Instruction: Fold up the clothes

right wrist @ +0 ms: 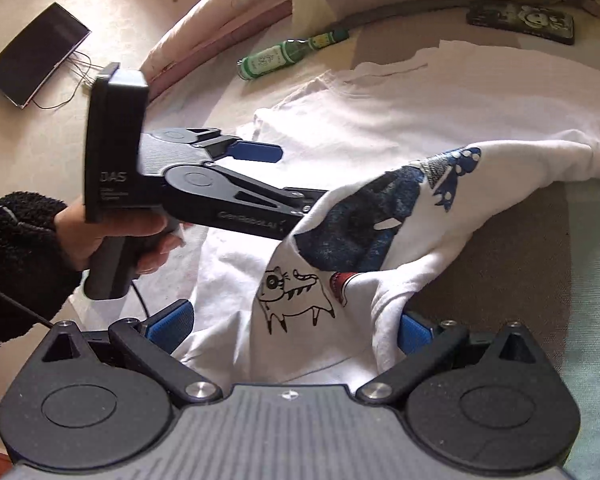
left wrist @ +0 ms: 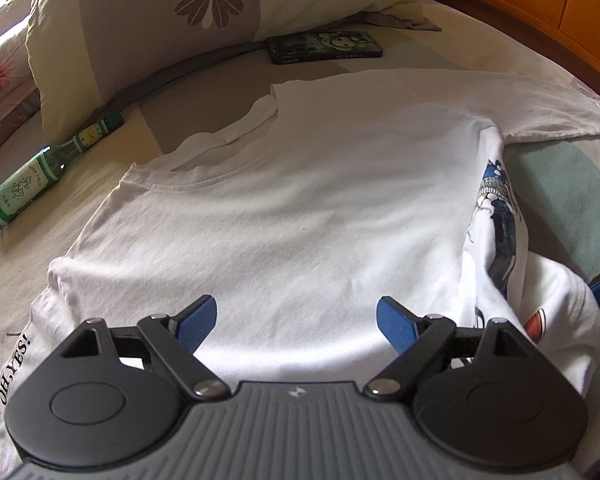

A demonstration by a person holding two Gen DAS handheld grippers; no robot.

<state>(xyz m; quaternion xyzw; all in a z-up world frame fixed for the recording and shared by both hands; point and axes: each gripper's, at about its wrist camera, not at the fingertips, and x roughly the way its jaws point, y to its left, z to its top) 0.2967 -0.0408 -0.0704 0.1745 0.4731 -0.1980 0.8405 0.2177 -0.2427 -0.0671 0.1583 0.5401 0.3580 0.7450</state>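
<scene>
One right tongs (right wrist: 296,330) pad half hidden under T-shirt (right wrist: 380,120).

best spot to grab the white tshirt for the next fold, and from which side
Probably the turned-over printed flap of the white T-shirt: its raised, bunched edge lies between the right gripper's open jaws. Come in low from the near side, along the bed; the flat middle gives no ridge to pinch.

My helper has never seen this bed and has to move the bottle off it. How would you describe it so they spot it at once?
Start at the big flowered pillow at the head of the bed. Just below its lower corner, left of the white T-shirt, a bottle lies on its side on the sheet. It is the only green glass thing there, with a white-and-green label; the dark phone nearby is flat.
</scene>
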